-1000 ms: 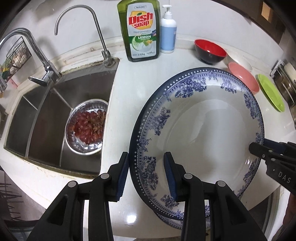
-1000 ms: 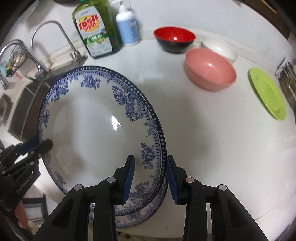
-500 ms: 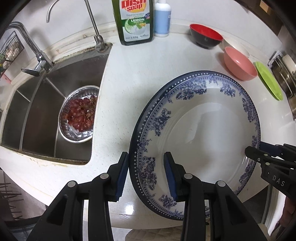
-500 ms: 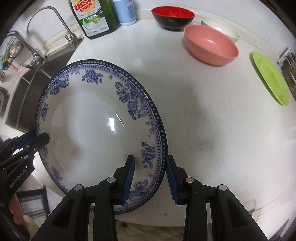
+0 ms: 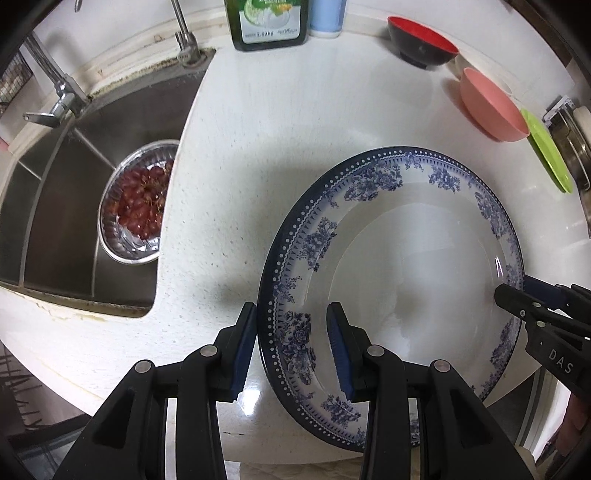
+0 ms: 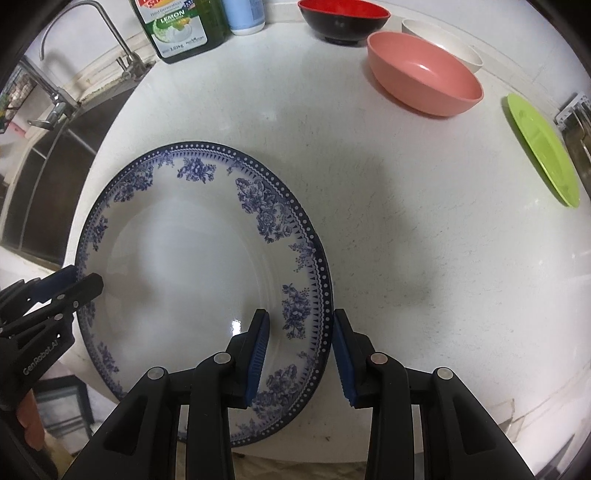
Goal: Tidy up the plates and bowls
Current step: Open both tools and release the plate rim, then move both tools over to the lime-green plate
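Lifted higher since a second ago, the blue floral plate hangs level above the white counter because your left gripper and right gripper each pinch opposite rims, sharing its weight.

A white speckled stone surface curves around a stainless steel sink at its left edge. In the basin sits a shiny round metal bowl holding red grapes. Two chrome faucets rise along the back edge, where a green dish soap bottle stands just beside a pale blue pump bottle.
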The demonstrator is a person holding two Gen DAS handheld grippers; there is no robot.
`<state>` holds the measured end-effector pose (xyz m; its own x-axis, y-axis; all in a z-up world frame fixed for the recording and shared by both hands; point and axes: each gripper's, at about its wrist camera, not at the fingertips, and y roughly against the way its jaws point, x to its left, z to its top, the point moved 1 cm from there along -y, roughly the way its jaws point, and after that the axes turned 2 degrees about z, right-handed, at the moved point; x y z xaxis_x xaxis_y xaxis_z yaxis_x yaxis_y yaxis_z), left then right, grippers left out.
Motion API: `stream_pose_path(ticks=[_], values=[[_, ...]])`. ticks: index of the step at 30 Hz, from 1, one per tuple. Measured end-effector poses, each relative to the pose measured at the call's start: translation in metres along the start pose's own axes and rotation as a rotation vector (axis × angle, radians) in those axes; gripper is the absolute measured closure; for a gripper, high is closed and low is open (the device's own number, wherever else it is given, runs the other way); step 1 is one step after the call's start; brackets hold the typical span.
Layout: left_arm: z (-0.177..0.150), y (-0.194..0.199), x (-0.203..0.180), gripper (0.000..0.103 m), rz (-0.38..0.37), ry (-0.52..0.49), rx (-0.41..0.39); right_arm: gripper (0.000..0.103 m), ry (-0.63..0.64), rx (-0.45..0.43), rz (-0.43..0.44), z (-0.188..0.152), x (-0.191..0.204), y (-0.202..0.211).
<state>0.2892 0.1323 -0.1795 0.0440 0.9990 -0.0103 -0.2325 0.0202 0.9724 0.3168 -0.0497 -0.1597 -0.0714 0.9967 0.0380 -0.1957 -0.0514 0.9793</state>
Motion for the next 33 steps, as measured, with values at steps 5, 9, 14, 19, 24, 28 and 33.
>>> stream_pose_path(ticks=[5,9,14,19,24,28,33], values=[[0.001,-0.01,0.001,0.066,-0.011,0.003,0.019,0.066,0.007,-0.005,-0.02,0.002,0.002,-0.004],[0.001,-0.011,0.002,0.066,-0.011,0.0,0.012,0.066,0.01,-0.015,-0.025,0.003,0.003,-0.004],[0.0,-0.01,0.002,0.064,-0.019,0.001,0.006,0.065,0.017,-0.022,-0.038,-0.006,0.003,-0.003],[0.0,-0.011,0.002,0.056,-0.016,-0.01,0.002,0.054,0.027,-0.032,-0.015,-0.01,0.004,-0.001],[0.0,-0.001,0.004,0.046,0.01,-0.024,-0.044,0.054,0.015,-0.088,-0.031,-0.012,0.004,0.013],[0.002,0.015,0.001,0.043,-0.003,-0.049,-0.094,0.054,-0.002,-0.139,-0.02,-0.015,0.001,0.029],[0.008,0.037,-0.008,0.035,-0.014,-0.089,-0.179,0.054,-0.033,-0.191,-0.019,-0.021,-0.01,0.047]])
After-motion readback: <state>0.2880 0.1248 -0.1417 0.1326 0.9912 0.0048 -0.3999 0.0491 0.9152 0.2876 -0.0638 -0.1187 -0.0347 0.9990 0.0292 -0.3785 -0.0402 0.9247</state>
